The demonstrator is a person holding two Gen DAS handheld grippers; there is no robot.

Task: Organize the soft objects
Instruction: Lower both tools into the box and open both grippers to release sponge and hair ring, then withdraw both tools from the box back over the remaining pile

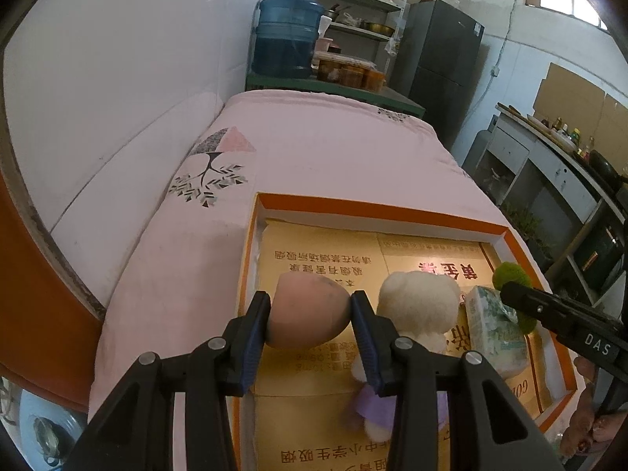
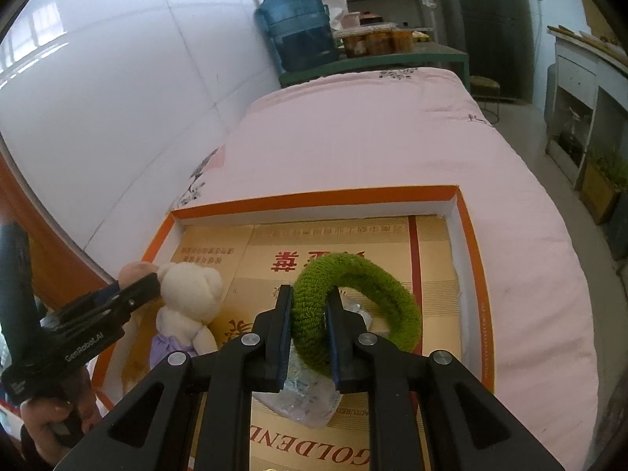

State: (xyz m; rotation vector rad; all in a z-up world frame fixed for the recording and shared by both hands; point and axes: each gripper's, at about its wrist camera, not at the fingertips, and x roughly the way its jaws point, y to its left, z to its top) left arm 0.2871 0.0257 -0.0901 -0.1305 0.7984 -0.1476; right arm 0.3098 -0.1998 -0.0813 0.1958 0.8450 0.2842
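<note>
Jaws of the left gripper [image 1: 310, 316] pinch a pink egg-shaped sponge [image 1: 308, 310] by its two sides, the blue pads pressed against it, above the near left part of a shallow orange-rimmed box [image 1: 376, 209]. Jaws of the right gripper [image 2: 308, 327] pinch the near arc of a green fuzzy ring [image 2: 355, 306], a thick loop of terry-like fabric; the rest of the loop stands up beyond the fingertips. No earlier view is given, so only the clamped state of both can be told.

Box: it lies on a bed covered with a pink quilt [image 2: 392, 133] and is lined with flattened golden cardboard bearing red characters. Inside it, just right of the sponge, lies a cream teddy bear [image 2: 188, 298] in a purple garment, head toward the far wall of the box. Beside the bear, under the green ring, lies a small plastic-wrapped tissue pack [image 1: 496, 329] with a green print; whether the ring touches it cannot be told.

Hands: part of a hand [image 2: 51, 420] grips the handle of the left gripper at the lower left of the right wrist view.

Background: a blue water jug [image 1: 286, 35] stands on a green counter [image 1: 353, 92] beyond the foot of the bed, next to jars and a metal shelf.
</note>
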